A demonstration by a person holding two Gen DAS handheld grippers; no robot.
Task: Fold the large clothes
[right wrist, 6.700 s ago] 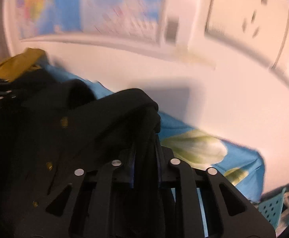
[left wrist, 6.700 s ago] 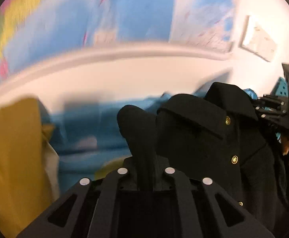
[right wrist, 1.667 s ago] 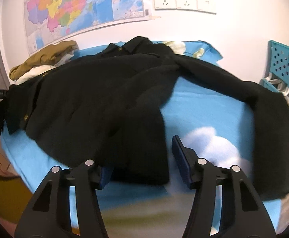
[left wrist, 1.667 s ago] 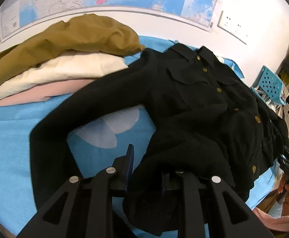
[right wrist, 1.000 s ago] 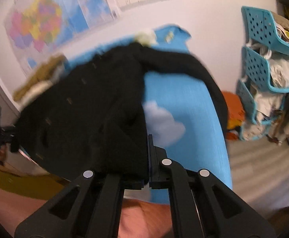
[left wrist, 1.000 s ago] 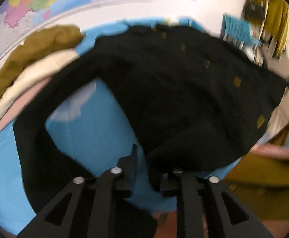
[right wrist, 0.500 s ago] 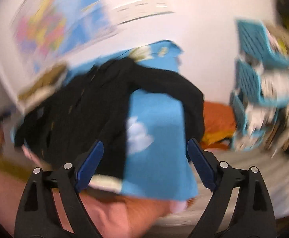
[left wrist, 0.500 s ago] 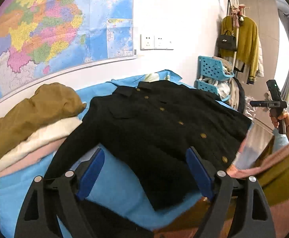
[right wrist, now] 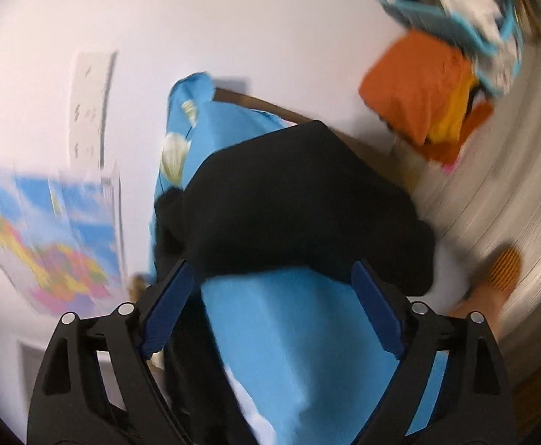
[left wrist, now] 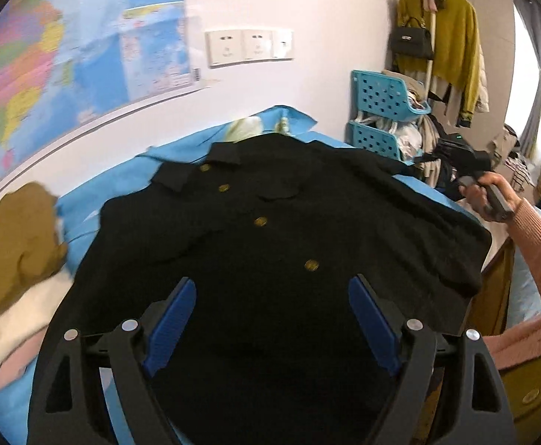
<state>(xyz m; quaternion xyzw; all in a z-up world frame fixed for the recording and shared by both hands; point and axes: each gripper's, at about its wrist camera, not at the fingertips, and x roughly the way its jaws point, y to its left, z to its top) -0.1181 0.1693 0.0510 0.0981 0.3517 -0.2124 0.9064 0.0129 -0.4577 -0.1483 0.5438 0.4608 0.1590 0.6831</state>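
The black coat (left wrist: 270, 230) lies buttoned-side up on the blue bed (left wrist: 96, 185), collar at 12 o'clock from the released left gripper (left wrist: 270, 319), while its sleeve (right wrist: 300, 200) drapes at 12 before the right gripper (right wrist: 270, 307), whose jaws are opening, empty.

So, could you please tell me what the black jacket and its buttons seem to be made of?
The jacket looks like thick, matte woven cloth, perhaps wool: it soaks up light and shows no sheen. The buttons look like metal or gold-toned plastic, since they gleam yellow; the picture cannot settle which.
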